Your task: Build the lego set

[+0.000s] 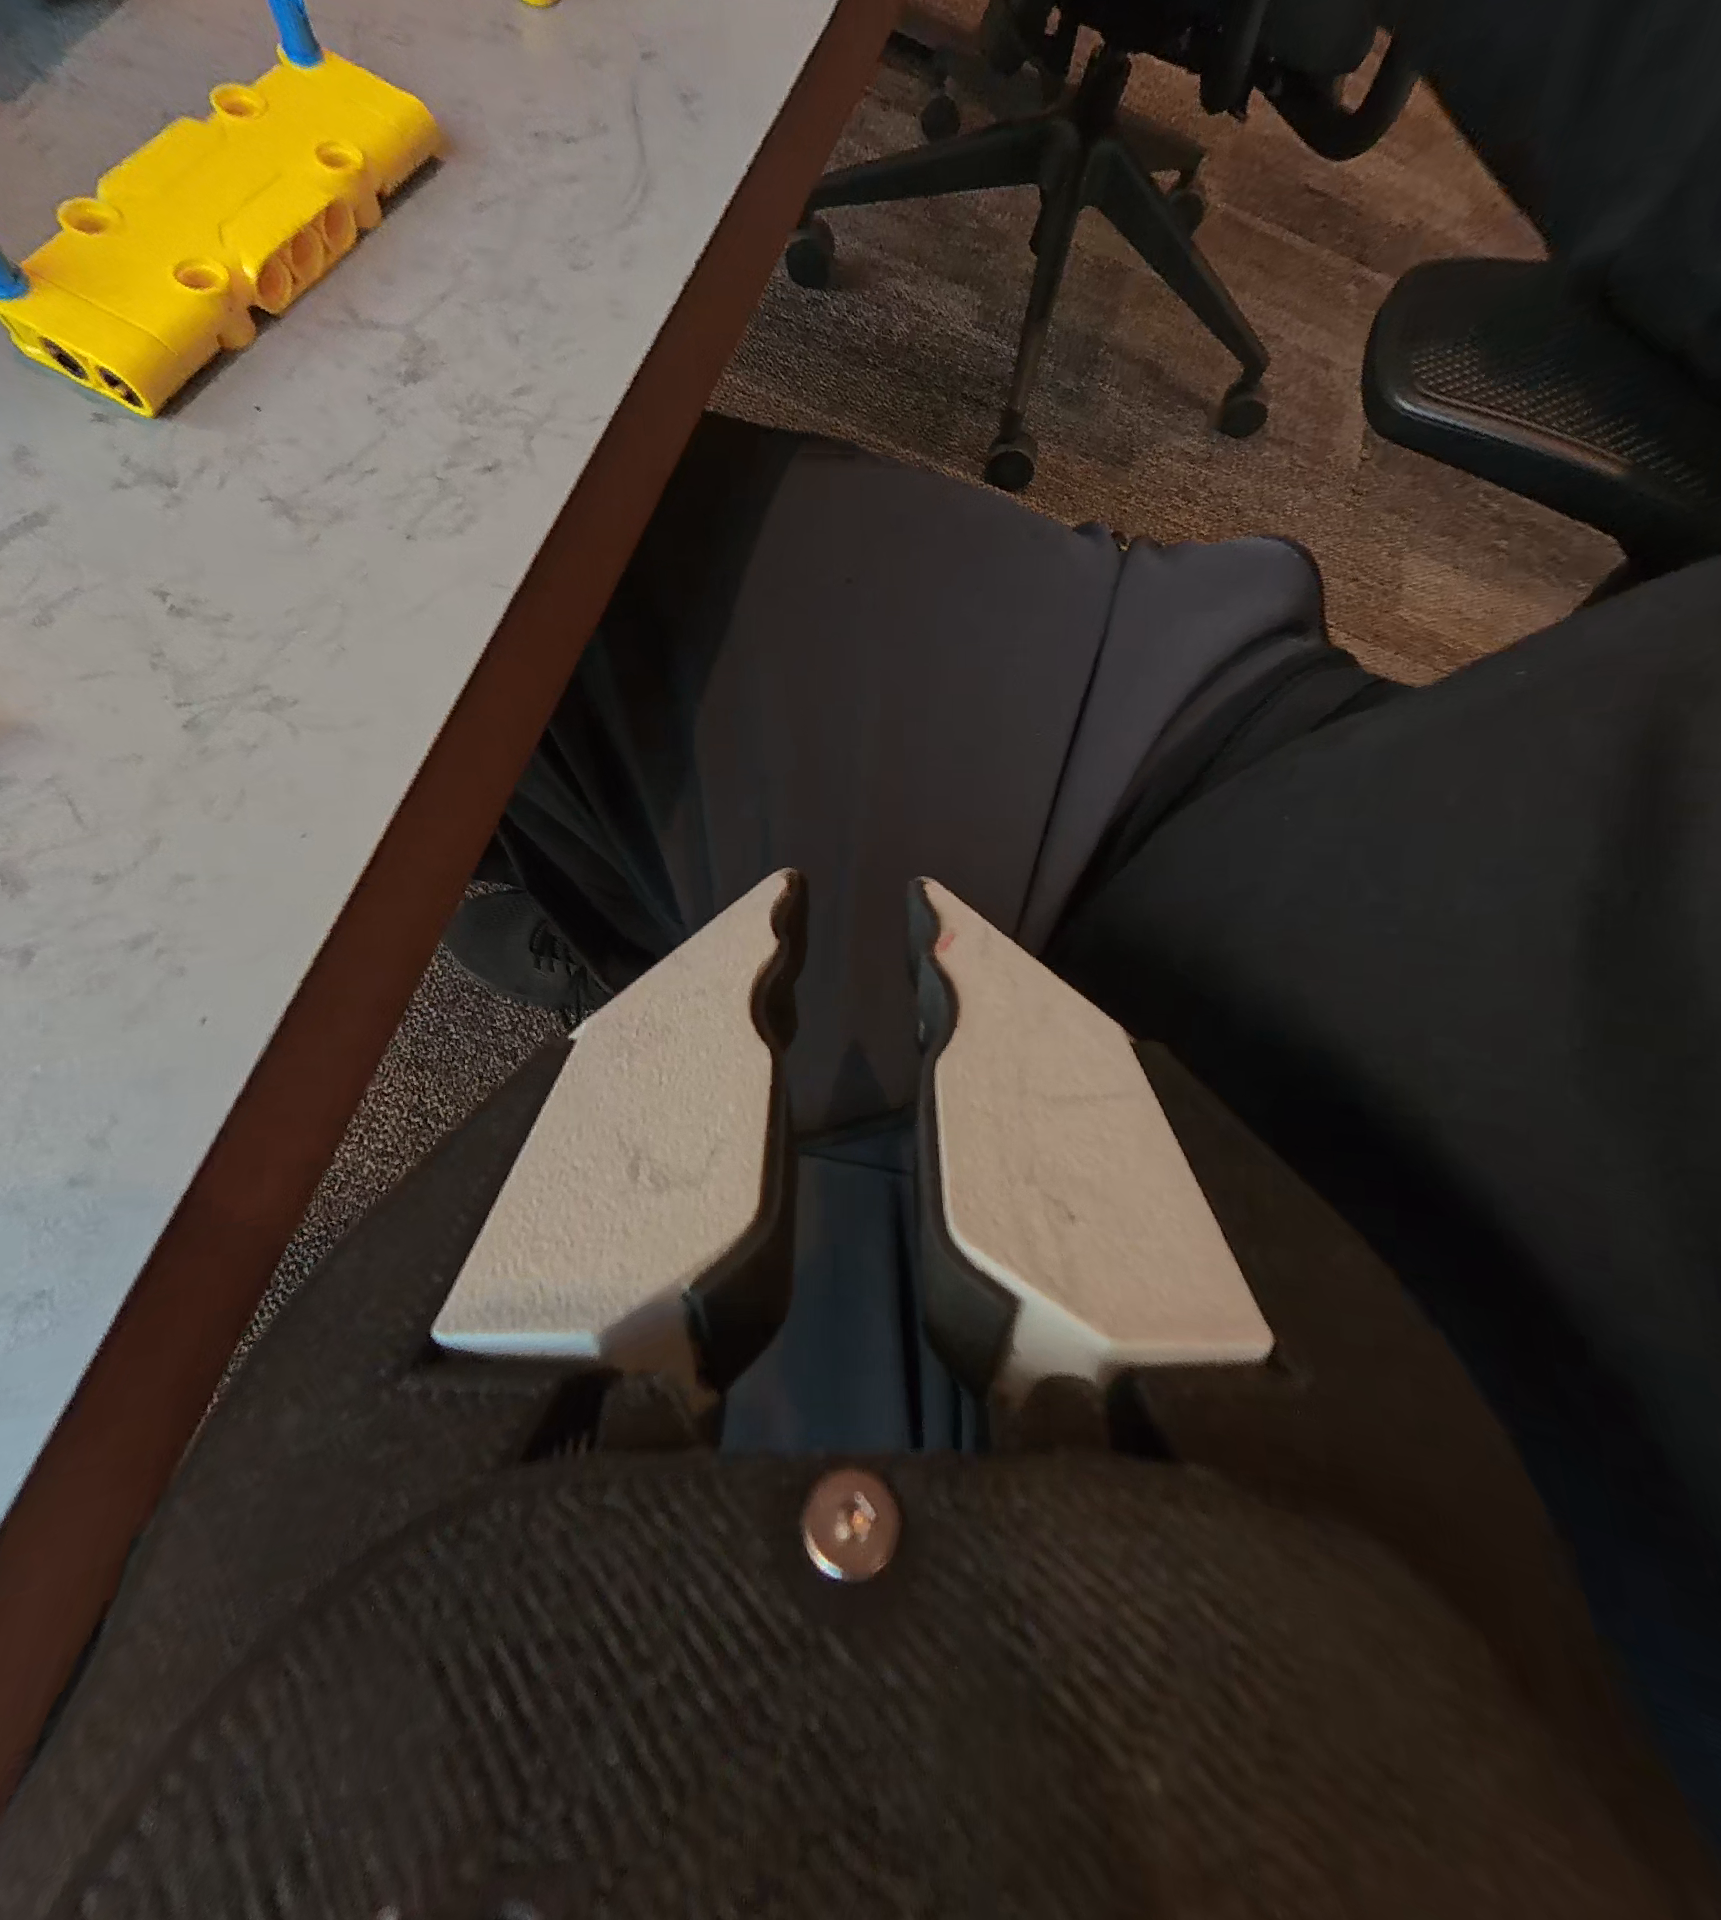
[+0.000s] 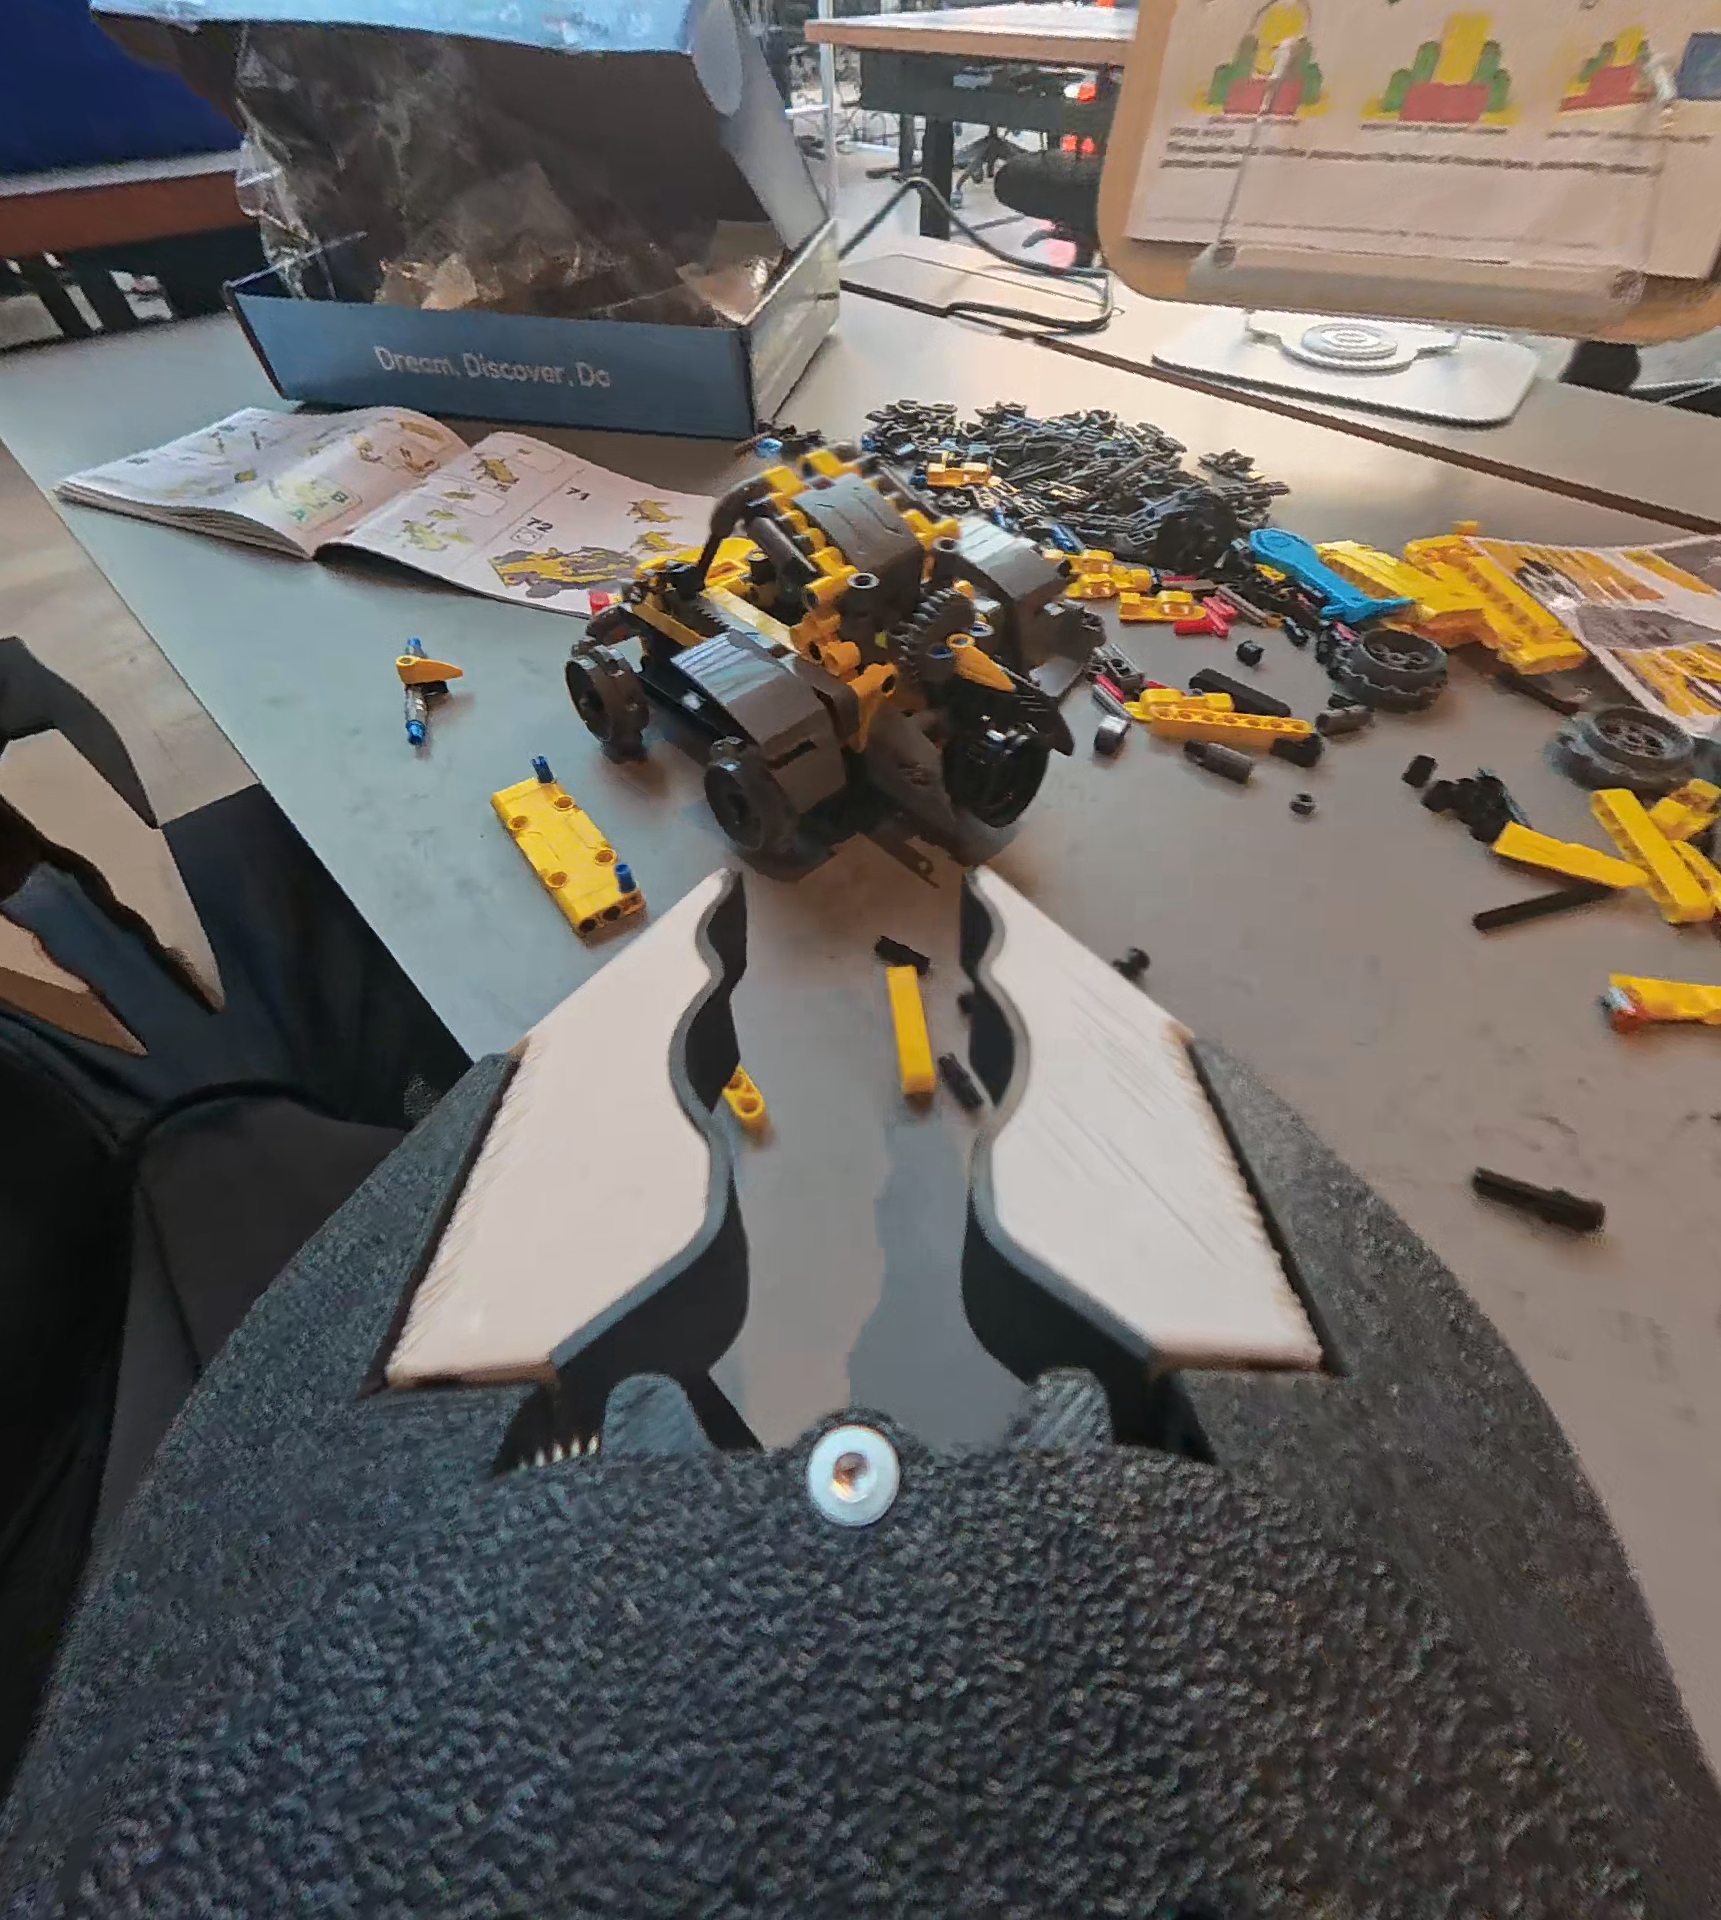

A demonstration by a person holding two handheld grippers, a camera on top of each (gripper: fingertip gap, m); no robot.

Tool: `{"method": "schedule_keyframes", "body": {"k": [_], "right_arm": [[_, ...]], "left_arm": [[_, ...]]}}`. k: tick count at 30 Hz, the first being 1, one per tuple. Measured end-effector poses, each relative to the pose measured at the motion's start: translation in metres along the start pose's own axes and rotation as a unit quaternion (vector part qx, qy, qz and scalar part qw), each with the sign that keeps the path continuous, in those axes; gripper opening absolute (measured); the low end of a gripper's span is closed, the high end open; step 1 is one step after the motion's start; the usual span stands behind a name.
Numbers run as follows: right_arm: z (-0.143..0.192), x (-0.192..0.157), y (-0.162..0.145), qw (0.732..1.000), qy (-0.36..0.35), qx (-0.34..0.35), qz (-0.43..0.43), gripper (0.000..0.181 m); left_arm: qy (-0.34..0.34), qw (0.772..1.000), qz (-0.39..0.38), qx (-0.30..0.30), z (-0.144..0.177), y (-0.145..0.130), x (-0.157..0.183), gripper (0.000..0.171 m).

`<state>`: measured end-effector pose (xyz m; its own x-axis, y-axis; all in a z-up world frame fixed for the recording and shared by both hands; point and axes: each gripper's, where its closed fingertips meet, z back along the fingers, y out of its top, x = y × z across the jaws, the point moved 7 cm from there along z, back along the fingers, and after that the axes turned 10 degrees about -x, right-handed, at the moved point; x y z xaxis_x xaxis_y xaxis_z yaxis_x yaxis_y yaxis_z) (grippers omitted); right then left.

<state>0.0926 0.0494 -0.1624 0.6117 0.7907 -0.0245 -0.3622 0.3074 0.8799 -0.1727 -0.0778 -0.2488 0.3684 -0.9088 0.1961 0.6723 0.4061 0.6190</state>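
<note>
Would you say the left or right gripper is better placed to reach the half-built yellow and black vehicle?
Right, probably. The right gripper is open over the table, just short of the vehicle. The left gripper hangs open beyond the table edge, above the person's lap.

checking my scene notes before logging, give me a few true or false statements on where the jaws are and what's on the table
1. The left gripper hangs off the table, over a person's dark trousers. True.
2. The right gripper is shut on a yellow beam. False: its jaws stand open and empty; a short yellow beam lies on the table between them.
3. A part-built yellow and black vehicle stands just ahead of the right gripper. True.
4. The instruction booklet is closed. False: it lies open.
5. The yellow panel with blue pins is gripped by the left gripper. False: it lies on the table, apart from the open jaws.
</note>
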Motion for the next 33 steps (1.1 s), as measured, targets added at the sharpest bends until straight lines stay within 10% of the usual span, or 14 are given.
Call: {"method": "schedule_keyframes", "body": {"k": [11,22,33], "right_arm": [[-0.063,-0.058,0.031,0.993,0.064,-0.053,0.078,0.03],[-0.041,0.013,0.043,0.993,-0.103,-0.045,0.036,0.031],[-0.05,0.023,0.043,0.991,-0.116,-0.054,0.024,0.034]], "left_arm": [[0.009,0.999,0.028,0.043,0.017,0.003,-0.015,0.016],[0.002,0.997,0.047,0.064,0.028,0.002,-0.022,0.02],[-0.012,0.996,0.071,0.046,0.021,-0.005,-0.03,0.018]]}}
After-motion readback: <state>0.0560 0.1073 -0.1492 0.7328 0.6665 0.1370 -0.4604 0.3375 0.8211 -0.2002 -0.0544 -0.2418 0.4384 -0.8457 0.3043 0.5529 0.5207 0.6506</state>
